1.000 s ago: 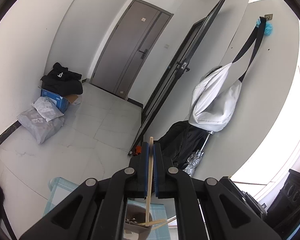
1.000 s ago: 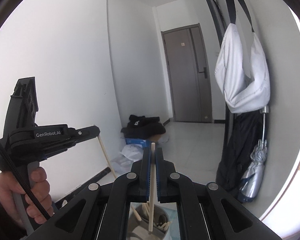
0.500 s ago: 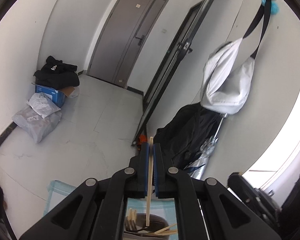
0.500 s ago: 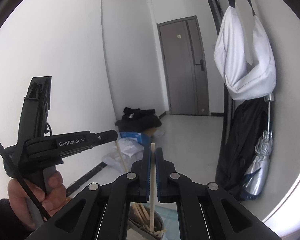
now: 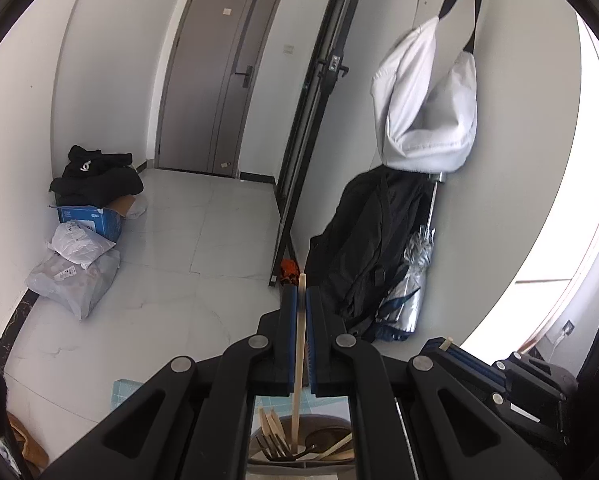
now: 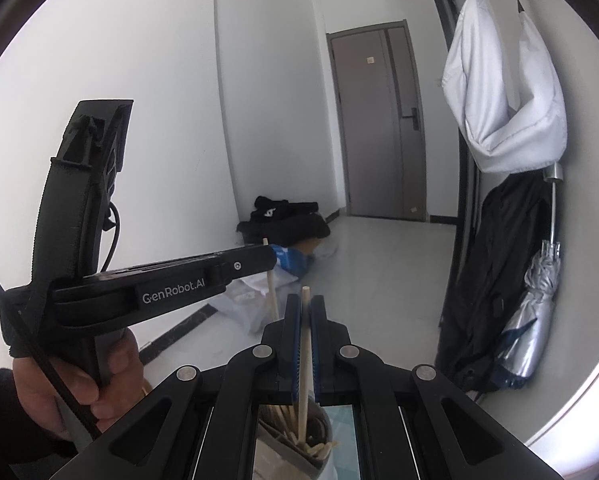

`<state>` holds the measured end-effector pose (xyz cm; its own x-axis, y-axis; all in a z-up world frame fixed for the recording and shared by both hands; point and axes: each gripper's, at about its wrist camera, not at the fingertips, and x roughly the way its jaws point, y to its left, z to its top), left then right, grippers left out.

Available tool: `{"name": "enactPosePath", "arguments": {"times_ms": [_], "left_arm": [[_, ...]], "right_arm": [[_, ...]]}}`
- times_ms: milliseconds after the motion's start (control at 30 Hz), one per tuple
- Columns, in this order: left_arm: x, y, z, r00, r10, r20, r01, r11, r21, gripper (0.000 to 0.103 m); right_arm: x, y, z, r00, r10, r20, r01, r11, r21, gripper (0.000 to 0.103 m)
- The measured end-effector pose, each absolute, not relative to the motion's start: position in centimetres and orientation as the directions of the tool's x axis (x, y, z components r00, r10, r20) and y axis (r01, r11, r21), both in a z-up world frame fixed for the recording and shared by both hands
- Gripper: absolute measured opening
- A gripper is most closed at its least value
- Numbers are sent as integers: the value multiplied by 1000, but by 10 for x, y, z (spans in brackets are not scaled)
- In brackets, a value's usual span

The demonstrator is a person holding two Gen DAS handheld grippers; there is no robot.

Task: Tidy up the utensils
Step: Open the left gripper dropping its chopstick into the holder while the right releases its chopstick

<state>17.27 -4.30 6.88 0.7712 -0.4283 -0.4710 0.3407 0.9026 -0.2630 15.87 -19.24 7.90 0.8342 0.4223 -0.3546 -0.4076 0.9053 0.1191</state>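
Note:
My left gripper [image 5: 298, 296] is shut on a wooden chopstick [image 5: 297, 364] that hangs upright, its lower end inside a grey utensil holder [image 5: 299, 446] with wooden forks and spoons. My right gripper [image 6: 305, 306] is shut on a second wooden chopstick [image 6: 304, 360], held upright with its lower end in the same holder [image 6: 295, 432]. The left gripper [image 6: 273, 258] shows in the right wrist view, close on the left, with its chopstick [image 6: 272, 292]. The right gripper [image 5: 445, 344] shows at the lower right of the left wrist view.
A light blue mat [image 5: 125, 394] lies under the holder. Bags and a blue box [image 5: 89, 216] sit on the floor by the left wall. A white bag [image 5: 427, 120], black coat [image 5: 363, 248] and silver umbrella [image 5: 413, 280] hang on the right wall. A grey door [image 5: 215, 80] stands behind.
Both grippers have moved closer together over the holder. Both chopsticks have come lower into it. The left gripper has come nearer in the right wrist view.

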Motion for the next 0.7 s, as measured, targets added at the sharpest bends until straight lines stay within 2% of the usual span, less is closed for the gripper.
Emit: {"name": "enactPosePath", "arguments": {"times_ms": [200, 433, 700], "left_arm": [[177, -37, 60, 740, -442, -507, 315, 894, -320, 1], [175, -41, 51, 717, -455, -528, 323, 888, -327, 1], [182, -34, 33, 644, -503, -577, 306, 860, -409, 1]], "right_arm": [[158, -192, 65, 809, 438, -393, -417, 898, 142, 4], [158, -192, 49, 793, 437, -426, -407, 899, 164, 5], [161, -185, 29, 758, 441, -481, -415, 895, 165, 4]]}}
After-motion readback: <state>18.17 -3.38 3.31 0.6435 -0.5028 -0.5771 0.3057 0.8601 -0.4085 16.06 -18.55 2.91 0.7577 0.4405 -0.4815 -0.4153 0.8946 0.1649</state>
